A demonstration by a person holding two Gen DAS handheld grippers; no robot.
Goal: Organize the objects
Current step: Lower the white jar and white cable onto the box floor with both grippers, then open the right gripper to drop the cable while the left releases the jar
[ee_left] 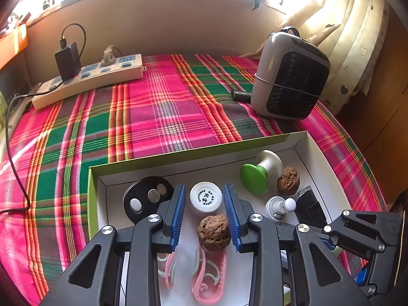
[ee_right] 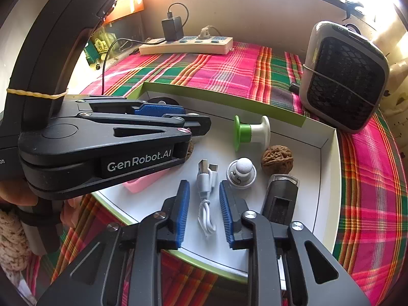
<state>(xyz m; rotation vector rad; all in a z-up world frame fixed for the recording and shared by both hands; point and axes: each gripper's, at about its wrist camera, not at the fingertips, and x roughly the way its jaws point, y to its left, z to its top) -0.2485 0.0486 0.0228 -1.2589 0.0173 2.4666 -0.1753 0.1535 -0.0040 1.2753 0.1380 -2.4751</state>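
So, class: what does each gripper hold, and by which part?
Nothing: left gripper straddles a walnut, right gripper a white USB cable, ungripped.

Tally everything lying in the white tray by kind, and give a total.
Walnuts: 2
White round container: 1
Black disc: 1
Green-and-white knob: 1
White ball piece: 1
Black device: 1
White USB cable: 1
Pink clips: 2
Total: 10

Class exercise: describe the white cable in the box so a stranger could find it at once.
Start at the shallow white box with the green rim on the plaid cloth. Near its front edge lies the coiled white USB cable, between the right tongs. Nothing else there is cord-like.
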